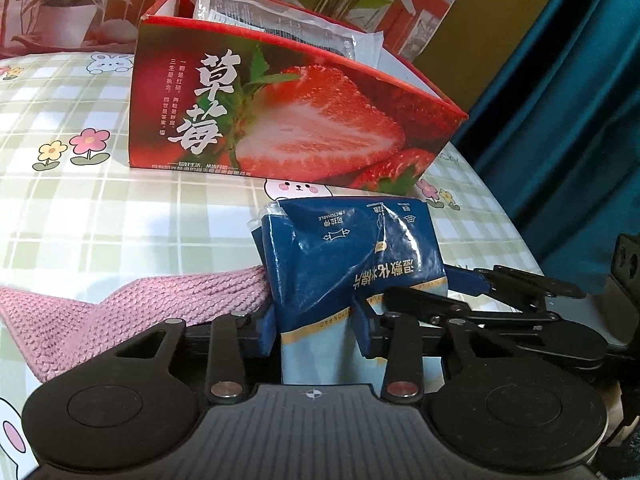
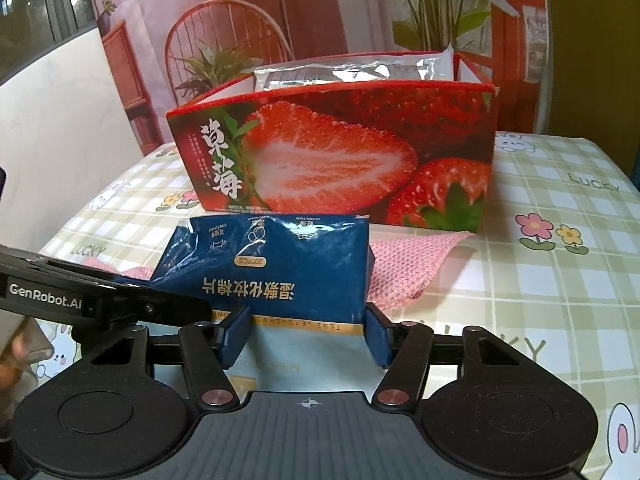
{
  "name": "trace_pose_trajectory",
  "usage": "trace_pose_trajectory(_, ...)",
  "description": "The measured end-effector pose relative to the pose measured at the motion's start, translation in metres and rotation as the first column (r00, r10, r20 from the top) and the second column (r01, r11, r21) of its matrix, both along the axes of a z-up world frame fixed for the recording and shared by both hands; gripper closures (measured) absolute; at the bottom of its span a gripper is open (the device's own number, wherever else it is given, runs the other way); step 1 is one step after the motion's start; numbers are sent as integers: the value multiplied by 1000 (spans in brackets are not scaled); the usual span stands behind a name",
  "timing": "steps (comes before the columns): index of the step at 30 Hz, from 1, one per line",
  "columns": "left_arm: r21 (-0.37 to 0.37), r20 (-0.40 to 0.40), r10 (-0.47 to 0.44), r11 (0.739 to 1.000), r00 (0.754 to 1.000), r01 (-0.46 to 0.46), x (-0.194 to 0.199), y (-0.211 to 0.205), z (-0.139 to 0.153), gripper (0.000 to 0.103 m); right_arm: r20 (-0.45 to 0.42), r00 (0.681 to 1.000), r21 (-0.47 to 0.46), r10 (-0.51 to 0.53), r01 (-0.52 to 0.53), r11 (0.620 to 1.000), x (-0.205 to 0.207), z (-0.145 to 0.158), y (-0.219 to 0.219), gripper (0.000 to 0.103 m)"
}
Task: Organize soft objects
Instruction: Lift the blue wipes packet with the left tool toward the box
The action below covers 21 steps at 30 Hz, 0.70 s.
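Note:
A dark blue pack of cotton pads [image 1: 340, 256] stands on end on the table, creased where it is pinched. My left gripper [image 1: 316, 332] is shut on its lower part, pads pressing both sides. In the right wrist view the same pack [image 2: 280, 264] lies lengthwise between my right gripper [image 2: 307, 334], whose blue pads press its two ends. Under and beside the pack lies a pink knitted cloth [image 1: 120, 308] [image 2: 404, 268]. Behind it is an open red strawberry box [image 1: 280, 120] [image 2: 340, 152] holding silver packets [image 1: 272, 20] [image 2: 340, 72].
The table wears a green checked cloth [image 1: 100, 208] [image 2: 560, 300] with flowers and rabbits. A teal curtain [image 1: 560, 120] hangs past the table's right edge. Potted plants [image 1: 68, 0] stand behind the box. A hand [image 2: 12, 360] shows at the left edge.

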<state>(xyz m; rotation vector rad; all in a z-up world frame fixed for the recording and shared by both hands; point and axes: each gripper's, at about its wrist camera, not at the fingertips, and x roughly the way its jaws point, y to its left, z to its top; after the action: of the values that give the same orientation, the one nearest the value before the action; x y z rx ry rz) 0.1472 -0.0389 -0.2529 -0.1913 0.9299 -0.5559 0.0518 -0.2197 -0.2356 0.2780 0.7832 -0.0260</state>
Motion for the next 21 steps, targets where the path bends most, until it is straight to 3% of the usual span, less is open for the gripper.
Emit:
trace_pose_trajectory(6,-7,1,2,1000,1000,-2,-2,1,-1,63,19,1000,2,-12,12,1000,-7,5,-4,60)
trace_pose_trajectory(14,-2,17,1,1000,1000,-1,-6,-1,4,66,-3,1000,17,-13,13,1000,-7,-2,-7,59)
trace_pose_trajectory(21,-15,127,-11,1000,992,13,-4,4,42,67,60,998,30,3,-4,1000,-6,22,-12,63)
